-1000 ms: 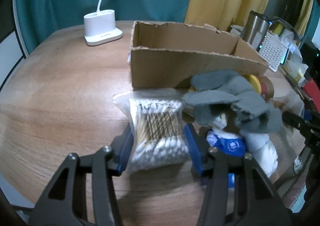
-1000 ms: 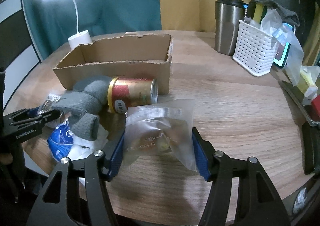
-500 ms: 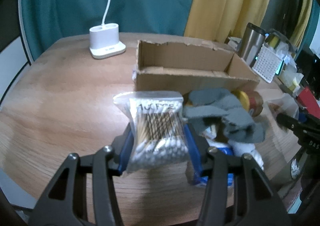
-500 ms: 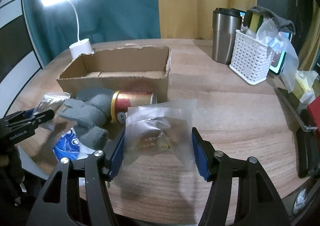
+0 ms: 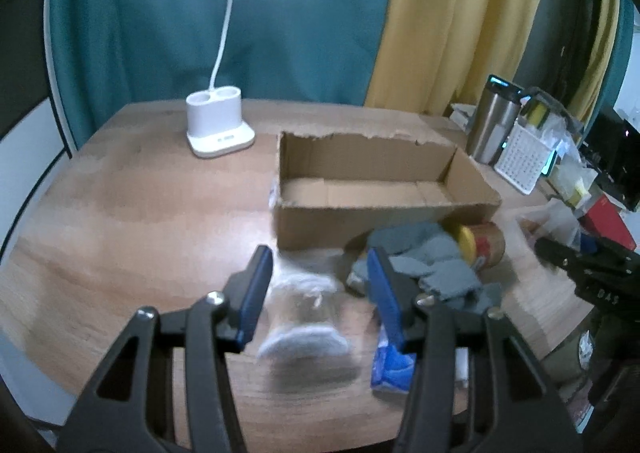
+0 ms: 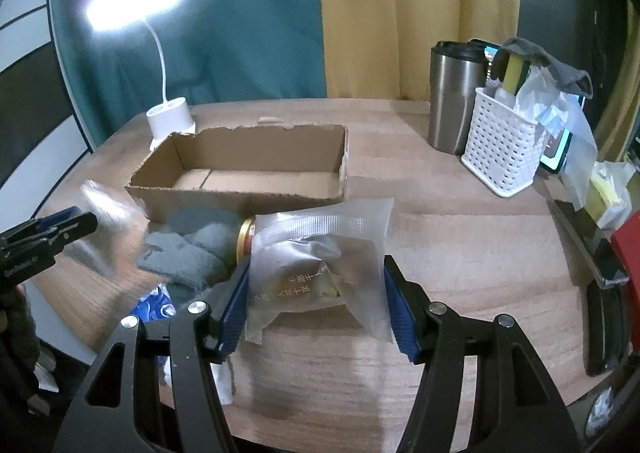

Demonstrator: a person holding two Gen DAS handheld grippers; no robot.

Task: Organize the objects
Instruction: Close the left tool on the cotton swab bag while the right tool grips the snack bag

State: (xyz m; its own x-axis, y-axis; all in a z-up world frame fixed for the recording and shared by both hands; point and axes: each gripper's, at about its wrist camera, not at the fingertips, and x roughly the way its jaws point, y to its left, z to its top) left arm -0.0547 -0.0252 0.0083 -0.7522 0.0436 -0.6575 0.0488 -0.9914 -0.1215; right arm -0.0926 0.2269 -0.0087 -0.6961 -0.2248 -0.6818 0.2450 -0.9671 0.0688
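Observation:
An open cardboard box (image 5: 384,189) stands mid-table, also in the right wrist view (image 6: 240,181). My left gripper (image 5: 320,285) is raised above the table; a blurred bag of cotton swabs (image 5: 304,313) hangs between its fingers, and the blur hides whether they grip it. My right gripper (image 6: 320,293) is shut on a translucent snack packet (image 6: 320,261), held above the table. In front of the box lie a grey sock (image 5: 428,257), a red-and-gold can (image 5: 484,245) and a blue packet (image 5: 392,365).
A white lamp base (image 5: 218,121) stands behind the box at left. A steel tumbler (image 6: 454,97) and a white perforated basket (image 6: 500,141) with bags stand at the right. Dark items and a red box (image 6: 630,253) line the right edge.
Both grippers have risen with their bags and the view now looks down into the box. The cotton swab bag has blurred and sagged lower between the left fingers.

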